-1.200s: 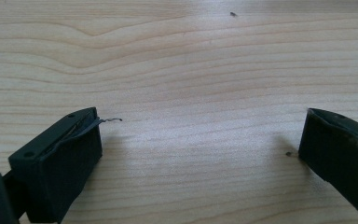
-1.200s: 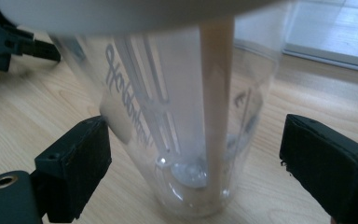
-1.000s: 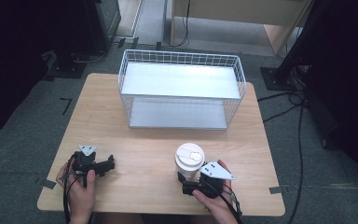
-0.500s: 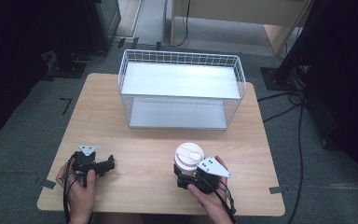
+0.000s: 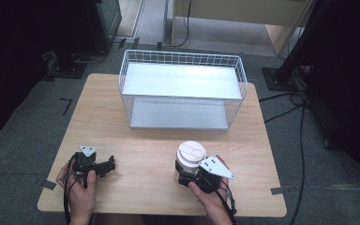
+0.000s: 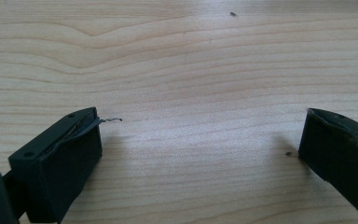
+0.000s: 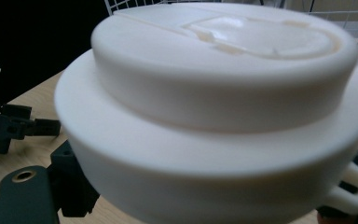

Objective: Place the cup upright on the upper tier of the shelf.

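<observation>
Right gripper has closed in on white lidded cup since 1 s ago, jaws now round its base.

Cup stands upright at table's front-right, near wire basket. Left gripper rests w/ jaws apart, nothing betw. them, at front-left.
</observation>
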`<state>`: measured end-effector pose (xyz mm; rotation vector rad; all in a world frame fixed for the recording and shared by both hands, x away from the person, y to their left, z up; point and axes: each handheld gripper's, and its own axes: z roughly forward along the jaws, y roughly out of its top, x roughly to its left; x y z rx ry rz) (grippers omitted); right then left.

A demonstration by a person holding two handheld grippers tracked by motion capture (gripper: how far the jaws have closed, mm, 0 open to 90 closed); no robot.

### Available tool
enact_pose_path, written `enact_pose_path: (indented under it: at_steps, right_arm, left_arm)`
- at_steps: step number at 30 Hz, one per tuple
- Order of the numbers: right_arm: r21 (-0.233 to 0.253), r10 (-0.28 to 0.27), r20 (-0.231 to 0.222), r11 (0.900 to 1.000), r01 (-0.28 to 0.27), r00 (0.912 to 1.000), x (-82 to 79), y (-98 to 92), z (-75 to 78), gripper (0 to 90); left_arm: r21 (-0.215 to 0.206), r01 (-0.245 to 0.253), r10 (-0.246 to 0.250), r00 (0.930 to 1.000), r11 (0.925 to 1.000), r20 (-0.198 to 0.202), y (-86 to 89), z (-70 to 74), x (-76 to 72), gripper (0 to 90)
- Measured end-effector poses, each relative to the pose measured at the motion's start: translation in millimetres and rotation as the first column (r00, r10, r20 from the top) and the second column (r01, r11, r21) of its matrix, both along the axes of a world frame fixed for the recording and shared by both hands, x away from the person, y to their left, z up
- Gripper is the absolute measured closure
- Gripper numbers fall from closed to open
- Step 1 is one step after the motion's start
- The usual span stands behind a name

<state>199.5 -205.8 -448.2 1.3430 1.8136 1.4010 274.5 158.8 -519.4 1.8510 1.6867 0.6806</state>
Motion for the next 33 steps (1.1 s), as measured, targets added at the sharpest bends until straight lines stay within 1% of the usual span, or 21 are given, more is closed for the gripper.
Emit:
enact_pose_path:
  at_steps: [4, 6, 9, 12, 18, 19, 25, 33]
  right_arm:
    - [0.021, 0.010, -0.004, 1.000, -0.010, 0.9999, 1.9, -1.5, 1.4, 15.6]
    - [0.019, 0.014, -0.004, 1.000, -0.013, 0.9999, 1.9, -1.2, 1.9, 15.7]
    - [0.013, 0.019, 0.013, 1.000, -0.020, 0.9997, 2.2, -0.7, 3.6, 15.7]
    - [0.016, 0.022, 0.021, 1.000, -0.023, 0.9995, 2.9, -0.1, 6.7, 15.7]
    - [0.015, 0.009, 0.038, 1.000, -0.010, 0.9993, 5.4, -0.1, 13.3, 15.8]
    - [0.017, 0.006, 0.041, 1.000, -0.007, 0.9991, 6.8, -0.5, 16.2, 15.8]
    - [0.014, -0.001, 0.058, 1.000, 0.000, 0.9983, 10.4, -0.7, 22.6, 15.8]
    - [0.011, -0.006, 0.092, 1.000, 0.005, 0.9958, 17.0, -0.6, 38.5, 15.8]
  left_arm:
    - [0.000, 0.000, 0.000, 1.0000, 1.0000, 0.000, 0.0, 0.0, 0.1, 0.0]
    - [0.000, 0.000, 0.000, 1.0000, 1.0000, 0.000, 0.0, 0.0, 0.1, 0.0]
    - [0.000, 0.000, 0.000, 1.0000, 1.0000, 0.000, 0.0, 0.0, 0.1, 0.0]
    - [0.000, 0.000, 0.000, 1.0000, 1.0000, 0.000, 0.0, 0.0, 0.1, 0.0]
    - [0.001, 0.001, -0.001, 1.0000, 1.0000, -0.001, 0.1, 0.1, 0.0, 0.0]
    - [0.001, 0.001, -0.001, 1.0000, 1.0000, -0.001, 0.1, 0.1, 0.0, 0.0]
    - [0.001, 0.001, -0.001, 1.0000, 1.0000, -0.001, 0.1, 0.1, 0.0, 0.0]
    - [0.000, 0.000, 0.000, 1.0000, 1.0000, 0.000, -0.1, 0.0, 0.1, 0.0]
